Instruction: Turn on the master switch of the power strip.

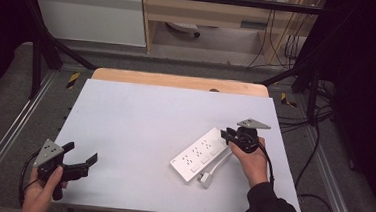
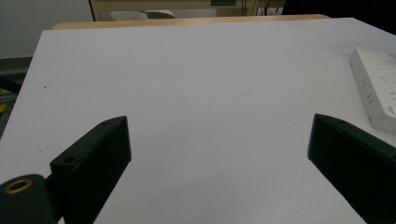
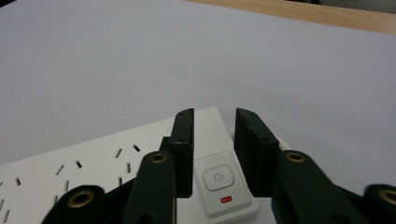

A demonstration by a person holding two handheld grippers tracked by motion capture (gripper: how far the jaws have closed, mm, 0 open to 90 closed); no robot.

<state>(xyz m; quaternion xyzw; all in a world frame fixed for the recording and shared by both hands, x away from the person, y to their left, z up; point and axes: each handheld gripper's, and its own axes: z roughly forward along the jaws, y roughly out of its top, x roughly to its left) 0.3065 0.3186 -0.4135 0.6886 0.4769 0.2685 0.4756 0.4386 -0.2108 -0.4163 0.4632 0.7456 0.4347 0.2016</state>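
Note:
A white power strip (image 1: 197,154) lies slantwise on the white table (image 1: 140,112), right of the middle, with its white cord and plug (image 1: 210,173) folded along its near side. My right gripper (image 1: 226,135) hovers at the strip's far end. In the right gripper view its jaws (image 3: 215,116) stand a little apart over the strip (image 3: 93,158), and the power button (image 3: 217,178) with a red mark below it shows between them, with nothing clamped. My left gripper (image 1: 80,151) rests near the front left corner, its jaws (image 2: 219,120) wide open over bare table, the strip (image 2: 378,88) far to its right.
A wooden tabletop edge (image 1: 178,80) runs along the far side of the white sheet. Black frame bars (image 1: 39,50) flank the table. Cables (image 1: 315,195) trail on the floor at the right. A hand (image 1: 249,163) holds the right gripper beside the strip.

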